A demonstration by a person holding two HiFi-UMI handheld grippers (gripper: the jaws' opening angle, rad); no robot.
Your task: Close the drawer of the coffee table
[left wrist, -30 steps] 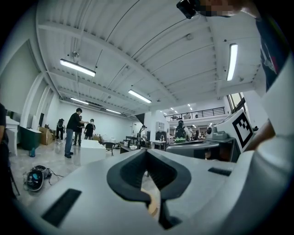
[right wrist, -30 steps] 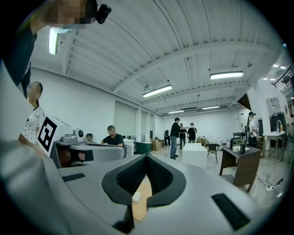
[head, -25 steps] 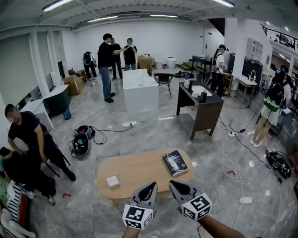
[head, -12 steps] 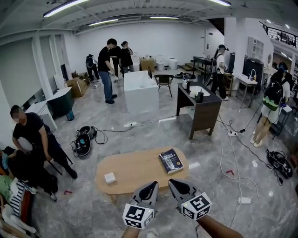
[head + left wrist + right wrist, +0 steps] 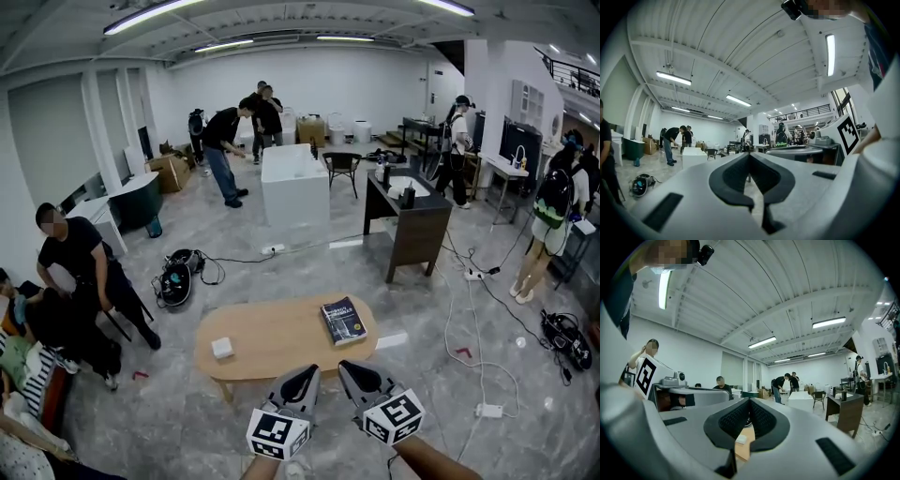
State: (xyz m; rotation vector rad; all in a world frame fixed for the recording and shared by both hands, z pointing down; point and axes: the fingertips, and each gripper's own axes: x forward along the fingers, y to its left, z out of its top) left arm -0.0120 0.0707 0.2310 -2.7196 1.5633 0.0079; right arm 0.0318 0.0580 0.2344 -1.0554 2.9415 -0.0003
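- An oval light-wood low counter point(image 5: 281, 339) is seen in the middle of the head view, on a grey marble-look floor point(image 5: 187, 412).
- The drawer cannot be made out on the counter from any view, so open or closed cannot be told.
- A dark rectangular book point(image 5: 343, 320) is laid flat toward the counter's 2 o'clock end.
- A small white square box point(image 5: 222, 348) is set toward the 8 o'clock end, well apart from the book.
- The left gripper point(image 5: 304, 375) is held at the counter's 6 o'clock edge. In its own view its jaws are seen closed tip to tip, with nothing gripped.
- The right gripper point(image 5: 348, 368) is held just beside it, at its 3 o'clock. Its jaws are likewise seen closed and empty.
- Through the gap behind the right gripper's joined tips, the wood top point(image 5: 743, 452) and white box point(image 5: 740, 439) are glimpsed.
- A dark brown desk point(image 5: 412, 230) is placed at 1 o'clock beyond the counter.
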